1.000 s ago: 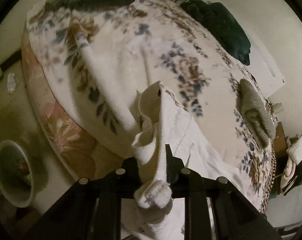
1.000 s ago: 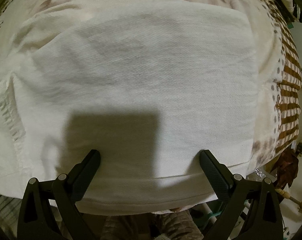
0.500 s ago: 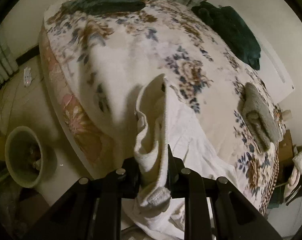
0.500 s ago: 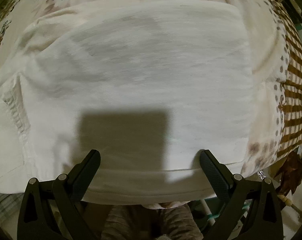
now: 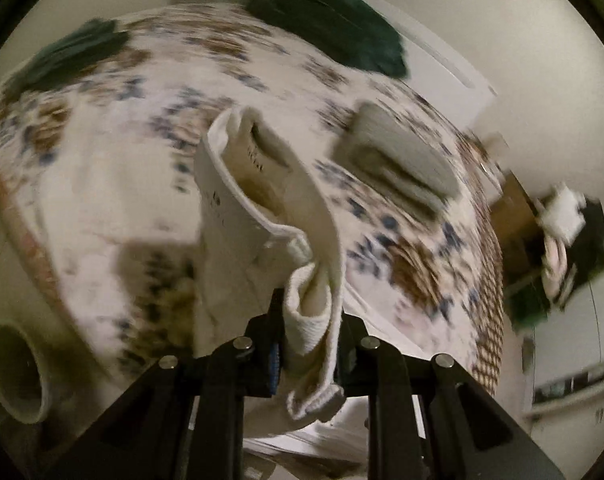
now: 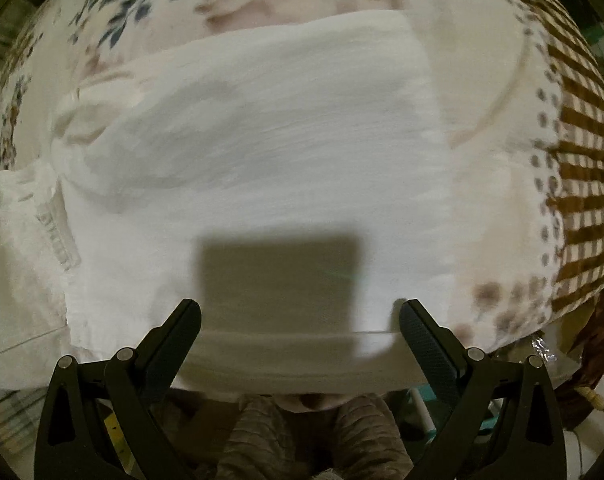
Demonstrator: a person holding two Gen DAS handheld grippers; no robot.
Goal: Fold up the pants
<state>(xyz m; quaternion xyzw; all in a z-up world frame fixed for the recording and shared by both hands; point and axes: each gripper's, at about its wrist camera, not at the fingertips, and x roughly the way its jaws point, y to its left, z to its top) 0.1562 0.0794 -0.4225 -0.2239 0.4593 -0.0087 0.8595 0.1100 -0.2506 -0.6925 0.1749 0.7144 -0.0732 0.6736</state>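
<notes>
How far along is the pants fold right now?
Done: part of the white pants lies flat on the floral bed cover. In hand: the left gripper is shut on a bunched end, lifted. The right gripper hangs open above. Left: laying that end over.

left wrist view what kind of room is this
Most likely a bedroom: a bed under a floral bedspread, folded clothes lying on it, such as the grey garment, and white pants being folded.
</notes>
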